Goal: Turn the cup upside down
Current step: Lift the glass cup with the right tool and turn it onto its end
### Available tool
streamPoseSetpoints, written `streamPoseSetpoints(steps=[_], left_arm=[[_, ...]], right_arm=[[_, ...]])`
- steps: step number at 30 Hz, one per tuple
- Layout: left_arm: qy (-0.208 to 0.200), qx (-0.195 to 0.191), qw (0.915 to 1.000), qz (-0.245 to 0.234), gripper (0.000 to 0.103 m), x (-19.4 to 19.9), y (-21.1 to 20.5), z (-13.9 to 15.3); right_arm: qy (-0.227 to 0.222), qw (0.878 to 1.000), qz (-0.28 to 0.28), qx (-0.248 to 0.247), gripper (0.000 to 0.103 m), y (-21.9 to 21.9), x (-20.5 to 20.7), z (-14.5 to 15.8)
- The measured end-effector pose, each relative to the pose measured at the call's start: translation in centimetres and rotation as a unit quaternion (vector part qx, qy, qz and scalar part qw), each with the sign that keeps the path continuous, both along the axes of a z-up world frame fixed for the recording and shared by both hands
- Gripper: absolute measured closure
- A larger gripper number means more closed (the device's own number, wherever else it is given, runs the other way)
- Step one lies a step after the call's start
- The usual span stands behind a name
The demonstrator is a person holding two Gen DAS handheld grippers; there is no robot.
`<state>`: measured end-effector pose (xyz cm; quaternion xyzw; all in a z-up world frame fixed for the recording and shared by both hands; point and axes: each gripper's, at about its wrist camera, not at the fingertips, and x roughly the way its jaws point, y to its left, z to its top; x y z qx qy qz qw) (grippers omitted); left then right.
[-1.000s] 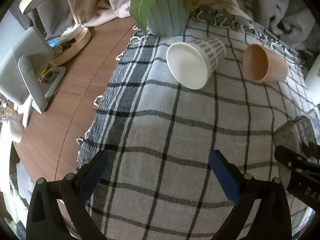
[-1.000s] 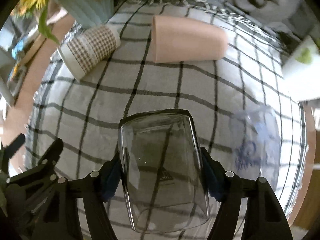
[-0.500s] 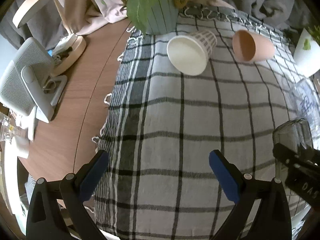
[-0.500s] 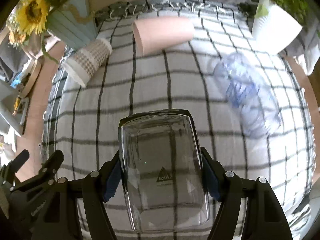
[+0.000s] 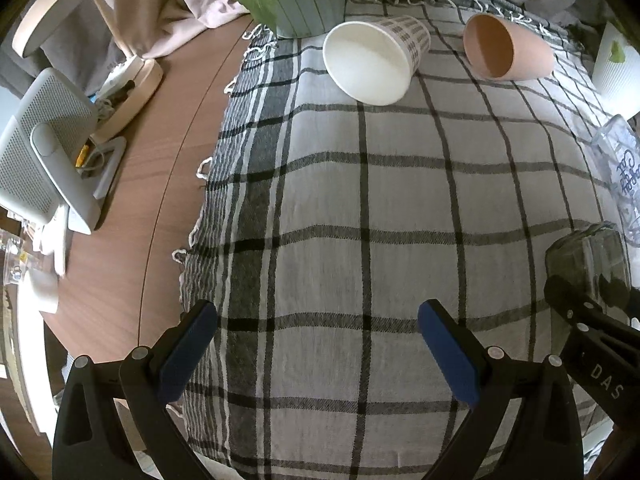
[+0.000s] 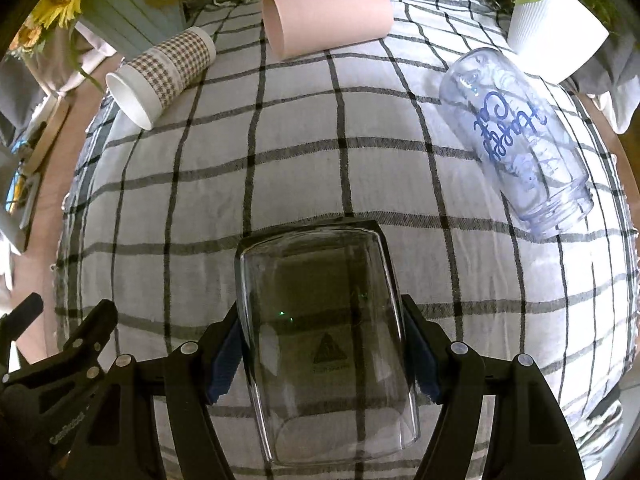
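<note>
My right gripper (image 6: 324, 356) is shut on a clear glass cup (image 6: 324, 328), holding it above the checked cloth (image 6: 320, 168); the cup also shows at the right edge of the left wrist view (image 5: 588, 264). My left gripper (image 5: 316, 344) is open and empty over the cloth's near part. A white checked paper cup (image 5: 372, 64) and a pink cup (image 5: 504, 46) lie on their sides at the far end. A clear glass with blue writing (image 6: 516, 136) lies on its side at the right.
A pale blue vase with sunflowers (image 5: 308, 0) stands at the far edge of the cloth. A white ribbed pot (image 6: 556, 36) stands far right. A grey speaker (image 5: 44, 152) and a round wooden tray (image 5: 128, 92) sit on the wooden table (image 5: 140, 200) to the left.
The right gripper, still holding the glass cup, has pulled back and swung, so the written glass and white pot came into view. The left gripper shifted slightly; the lying cups have not moved.
</note>
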<state>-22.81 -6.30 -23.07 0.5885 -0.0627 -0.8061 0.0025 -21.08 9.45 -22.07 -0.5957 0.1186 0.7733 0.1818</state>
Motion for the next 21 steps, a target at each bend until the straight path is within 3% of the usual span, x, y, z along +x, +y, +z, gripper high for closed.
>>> streamPoseSetpoints(steps=[9,10,13,21], left_arm=[[-0.006,-0.002,0.9999,0.011,0.001,0.2,0.0,-0.1],[-0.006,0.000,0.9999,0.013,0.001,0.2,0.0,-0.1],[-0.005,-0.003,0.9998,0.021,0.001,0.5,-0.2,0.3],[0.013,0.023,0.9991,0.034,0.001,1.9,0.2,3.2]], right_arm=[[-0.001,0.999,0.044,0.003,0.032,0.2,0.3,0.0],[-0.003,0.997,0.083,0.006,0.029,0.3,0.3,0.1],[0.006,0.995,0.095,0.008,0.020,0.4,0.6,0.6],[0.059,0.991,0.113,0.028,0.020,2.2,3.2,5.7]])
